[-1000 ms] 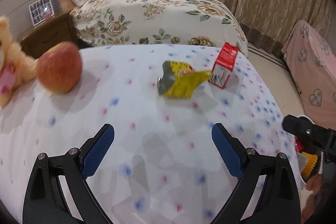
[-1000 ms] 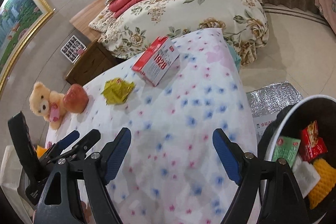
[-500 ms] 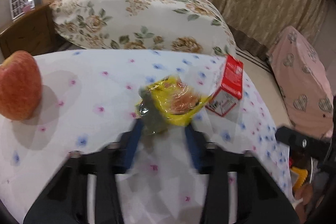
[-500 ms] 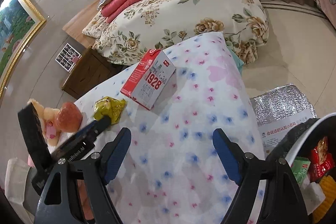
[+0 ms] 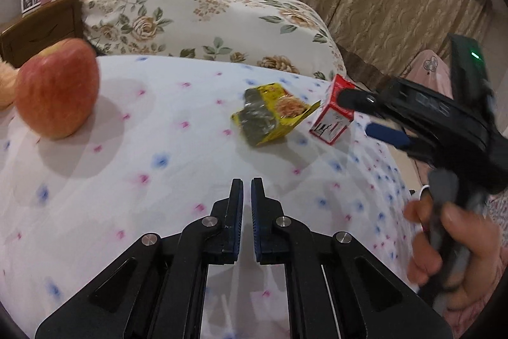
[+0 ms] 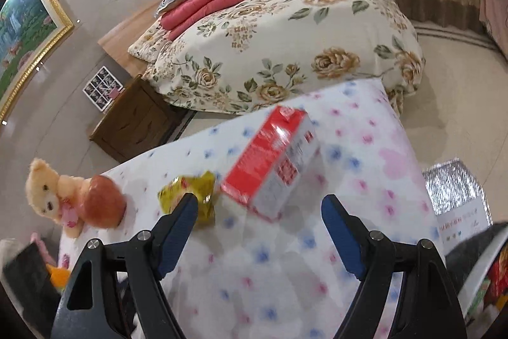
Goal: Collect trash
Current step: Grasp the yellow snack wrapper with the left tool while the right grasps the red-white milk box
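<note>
The tablecloth [image 5: 133, 167] is soft matt cloth with a dotted print. At frame centre the yellow wrapper [image 5: 273, 113] is crinkled glossy foil; beside it the red carton [image 6: 276, 161] is smooth, slightly shiny cardboard. The apple [image 5: 57, 88] at left looks waxy, the nightstand [image 6: 136, 123] varnished wood.

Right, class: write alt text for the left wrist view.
The shut left gripper hovers empty over a floral tablecloth, short of a crumpled yellow wrapper. The open right gripper reaches a red carton; an apple sits left.

Crumpled yellow wrapper [image 5: 275, 113] beside red carton [image 5: 333, 119]
</note>
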`<state>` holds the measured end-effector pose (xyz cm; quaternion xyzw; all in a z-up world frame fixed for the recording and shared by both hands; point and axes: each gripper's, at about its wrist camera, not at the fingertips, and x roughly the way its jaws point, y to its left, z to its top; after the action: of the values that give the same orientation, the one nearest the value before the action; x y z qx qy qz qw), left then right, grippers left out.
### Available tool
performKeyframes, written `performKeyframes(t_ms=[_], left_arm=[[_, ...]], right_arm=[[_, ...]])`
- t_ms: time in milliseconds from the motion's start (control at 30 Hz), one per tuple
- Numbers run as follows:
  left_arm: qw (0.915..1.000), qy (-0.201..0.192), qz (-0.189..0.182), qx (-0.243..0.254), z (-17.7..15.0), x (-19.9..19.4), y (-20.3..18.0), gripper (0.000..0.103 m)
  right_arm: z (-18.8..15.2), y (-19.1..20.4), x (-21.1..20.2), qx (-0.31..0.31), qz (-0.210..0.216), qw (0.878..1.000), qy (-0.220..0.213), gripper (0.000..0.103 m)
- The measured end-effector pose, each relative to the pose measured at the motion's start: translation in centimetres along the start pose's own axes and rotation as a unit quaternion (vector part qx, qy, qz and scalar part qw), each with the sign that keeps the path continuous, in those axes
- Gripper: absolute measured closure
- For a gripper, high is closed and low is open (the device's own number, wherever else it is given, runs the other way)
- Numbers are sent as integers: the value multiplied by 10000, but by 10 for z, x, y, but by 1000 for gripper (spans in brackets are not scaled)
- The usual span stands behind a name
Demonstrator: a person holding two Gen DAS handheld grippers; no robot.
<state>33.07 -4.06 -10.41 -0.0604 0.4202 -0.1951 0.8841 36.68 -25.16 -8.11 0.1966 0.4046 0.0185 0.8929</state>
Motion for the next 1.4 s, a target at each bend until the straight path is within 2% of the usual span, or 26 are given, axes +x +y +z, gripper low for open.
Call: performKeyframes(t_ms=[133,167,200,267,300,333,400,433,467,533,600,633,667,800,900,933,967,1000,1033,1067,1100,1233,1400], left_arm=[[9999,71,3,-89,-6,-2,6,98],[9999,81,5,-102,-6,-2,6,97],[9999,89,3,-100,-6,-2,6,97],[9999,91,-8,-79,-6,-2,4,88],[9999,81,-2,-67,-5,-1,3,84],[10000,67,19,-51,-3,0,1,75],[10000,20,72,-15,3,1,-3,70],[10000,-9,98,11,7,3,-8,66],[9999,-17,137,25,12,6,-9,55],[9997,-84,229,77,20,11,-17,39],[9993,-100,310,165,29,18,-25,34],[9990,-68,382,234,34,24,-30,27],[9985,-48,458,309,38,31,-34,25],[9953,-56,829,496,50,52,-43,25],[9948,32,918,432,55,66,-42,31],[9957,64,831,393,56,69,-40,46],[9965,112,738,364,56,71,-40,57],[9970,113,685,349,56,72,-39,57],[9972,38,650,369,55,70,-39,65],[9975,7,602,382,55,67,-40,87],[9979,51,516,387,54,66,-40,101],[9981,50,380,486,40,49,-39,102],[9992,20,173,358,19,22,-30,102]], right_arm=[[7,5,21,-43,-252,9996,74,23],[7,4,24,-29,-288,9995,98,28],[7,3,26,-22,-289,9995,108,40],[5,0,27,5,-194,9997,142,53],[4,-3,24,17,-96,9999,122,57],[2,-4,21,-6,-74,9999,114,59],[0,-7,12,-63,-8,9999,95,65],[-2,-9,7,-75,27,9999,102,66],[-4,-11,2,-89,60,9999,109,67],[-10,-16,-9,-168,115,9997,151,67],[-18,-22,-21,-254,160,9993,209,67],[-22,-25,-26,-276,178,9992,233,67],[-25,-28,-30,-288,206,9990,257,67],[-40,-43,-49,-273,364,9982,388,67],[-46,-48,-56,-324,382,9978,430,67],[-48,-49,-57,-360,374,9977,438,67],[-49,-50,-58,-388,364,9976,435,67],[-50,-50,-58,-411,369,9976,424,67],[-51,-51,-58,-412,381,9975,417,67],[-52,-51,-58,-418,379,9976,408,68],[-52,-51,-59,-440,375,9976,391,68],[-54,-47,-62,-504,462,9969,399,68],[-62,-46,-70,-644,441,9962,380,69]])
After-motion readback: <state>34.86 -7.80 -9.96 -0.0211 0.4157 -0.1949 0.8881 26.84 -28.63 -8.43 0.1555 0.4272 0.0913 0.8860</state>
